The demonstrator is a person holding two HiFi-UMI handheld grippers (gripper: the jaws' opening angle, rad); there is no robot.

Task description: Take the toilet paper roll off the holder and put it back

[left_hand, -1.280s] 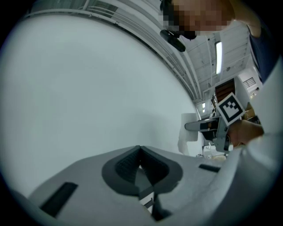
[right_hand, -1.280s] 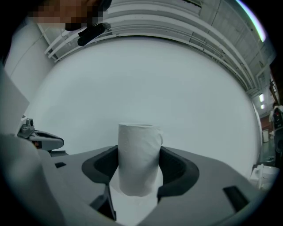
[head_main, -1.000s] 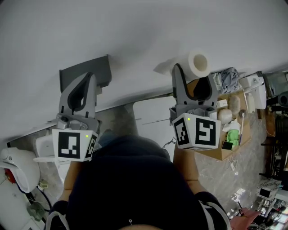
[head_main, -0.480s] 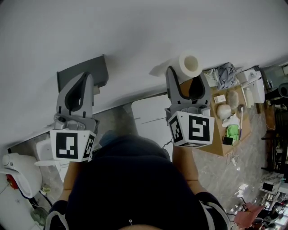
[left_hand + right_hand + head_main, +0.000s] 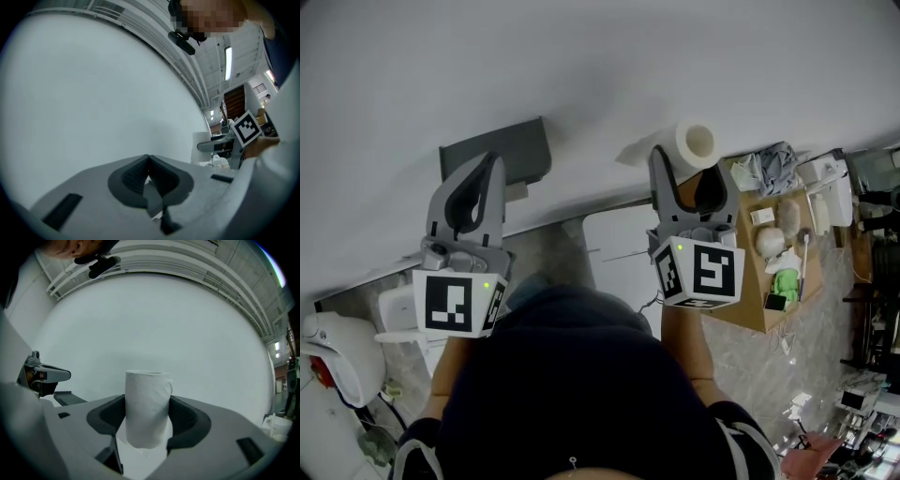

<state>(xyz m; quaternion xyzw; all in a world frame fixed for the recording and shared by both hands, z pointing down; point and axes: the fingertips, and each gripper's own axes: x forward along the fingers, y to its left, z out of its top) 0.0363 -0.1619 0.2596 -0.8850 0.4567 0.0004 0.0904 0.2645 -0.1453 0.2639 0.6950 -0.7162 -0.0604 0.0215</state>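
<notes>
The right tongs (image 5: pixel 687 178) clamp the toilet paper roll (image 5: pixel 147 408) across its sides, close to the far wall (image 5: pixel 581 66), seemingly keeping its hollow end free for the holder, while the left tongs (image 5: pixel 148 161) hang closed and empty.

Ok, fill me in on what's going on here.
A person stands facing a plain pale wall with a hand-held gripper in each hand. The right hand-held gripper has its jaws closed on a white toilet paper roll, which is off the dark grey wall-mounted holder and held out to that holder's right. The left hand-held gripper is shut with nothing in it, just in front of the holder.
</notes>
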